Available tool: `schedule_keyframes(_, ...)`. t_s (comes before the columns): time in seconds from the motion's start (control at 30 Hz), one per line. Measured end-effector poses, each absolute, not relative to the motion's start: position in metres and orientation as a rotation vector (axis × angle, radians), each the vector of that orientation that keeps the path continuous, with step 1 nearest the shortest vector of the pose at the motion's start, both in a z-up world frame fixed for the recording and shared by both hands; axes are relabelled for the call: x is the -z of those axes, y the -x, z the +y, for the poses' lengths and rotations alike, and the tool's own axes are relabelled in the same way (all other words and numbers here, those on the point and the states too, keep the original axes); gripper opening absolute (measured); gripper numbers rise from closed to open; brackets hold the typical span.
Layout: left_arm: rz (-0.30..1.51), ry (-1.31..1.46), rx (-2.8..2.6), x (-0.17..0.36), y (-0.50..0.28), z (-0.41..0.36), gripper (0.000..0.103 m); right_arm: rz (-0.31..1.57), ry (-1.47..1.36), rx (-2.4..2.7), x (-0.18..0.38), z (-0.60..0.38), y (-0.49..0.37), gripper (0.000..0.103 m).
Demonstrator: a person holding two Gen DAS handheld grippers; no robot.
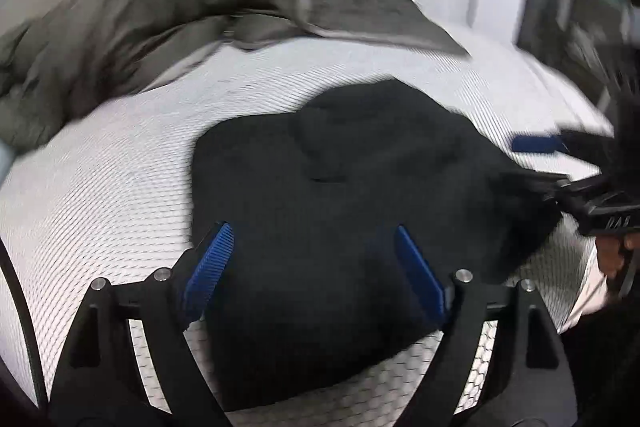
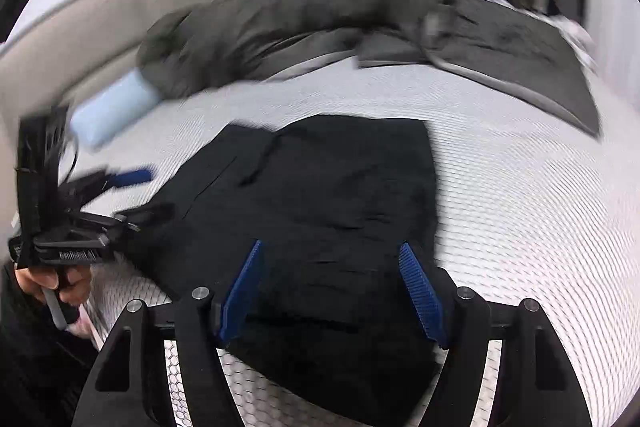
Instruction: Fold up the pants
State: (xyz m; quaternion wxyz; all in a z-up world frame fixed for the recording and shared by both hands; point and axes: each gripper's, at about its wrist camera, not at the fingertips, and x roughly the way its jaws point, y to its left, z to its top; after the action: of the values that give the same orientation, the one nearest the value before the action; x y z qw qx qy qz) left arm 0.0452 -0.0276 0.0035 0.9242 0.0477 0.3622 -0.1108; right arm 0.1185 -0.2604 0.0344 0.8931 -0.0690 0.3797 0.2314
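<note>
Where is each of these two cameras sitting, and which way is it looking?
Left wrist view: sits on the left gripper, looking forward and down between its open jaws at the black pants on the white mattress; the right gripper and a hand show at the right edge.
Right wrist view: sits on the right gripper, jaws open, facing the same pants; the left gripper and hand show at left.
Both share the pants, mattress and grey blanket.
</note>
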Motion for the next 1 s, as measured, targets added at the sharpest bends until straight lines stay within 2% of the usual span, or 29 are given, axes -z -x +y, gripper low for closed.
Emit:
schedule_keyframes(0.03, 0.759, -0.12, 0.25, 0.003, -0.046, -0.039, 0.081, 0.802, 0.182, -0.497, -0.029, -0.249, -0.117, 0.059)
schedule_keyframes(0.13, 0.783, -0.167, 0.26, 0.021, -0.057, -0.057, 0.081, 0.869, 0.327, -0.467, -0.001, -0.231, -0.118, 0.051)
schedule_keyframes(0.23, 0.755, -0.204, 0.247, 0.028, -0.055, -0.065, 0.082, 0.866, 0.396, -0.417, 0.002, -0.239, -0.111, 0.05)
schedule_keyframes(0.37, 0.761, -0.2, 0.247, 0.033, -0.054, -0.064, 0.082, 0.93, 0.24, -0.443, 0.002, -0.272, -0.109, 0.051)
schedule_keyframes(0.57, 0.763, -0.195, 0.239, 0.039, -0.059, -0.057, 0.083, 0.932, 0.126, -0.472, -0.009, -0.282, -0.11, 0.05)
schedule_keyframes(0.63, 0.763, -0.2, 0.239, 0.038, -0.06, -0.057, 0.084, 0.954, 0.126, -0.467, -0.005, -0.281, -0.113, 0.039)
schedule_keyframes(0.67, 0.763, -0.203, 0.237, 0.038, -0.059, -0.057, 0.084, 0.951, 0.136, -0.458, -0.005, -0.278, -0.112, 0.037)
schedule_keyframes(0.73, 0.767, -0.195, 0.232, 0.039, -0.06, -0.057, 0.084, 0.887, 0.141, -0.461, -0.018, -0.275, -0.105, 0.018)
schedule_keyframes(0.77, 0.769, -0.192, 0.231, 0.039, -0.06, -0.057, 0.084, 0.87, 0.131, -0.47, -0.026, -0.276, -0.102, 0.013)
schedule_keyframes(0.83, 0.766, -0.19, 0.233, 0.039, -0.06, -0.057, 0.085, 0.863, 0.112, -0.478, -0.032, -0.279, -0.099, 0.012)
schedule_keyframes(1.0, 0.771, -0.196, 0.231, 0.04, -0.062, -0.059, 0.087, 0.953, 0.111, -0.46, -0.007, -0.285, -0.111, 0.012)
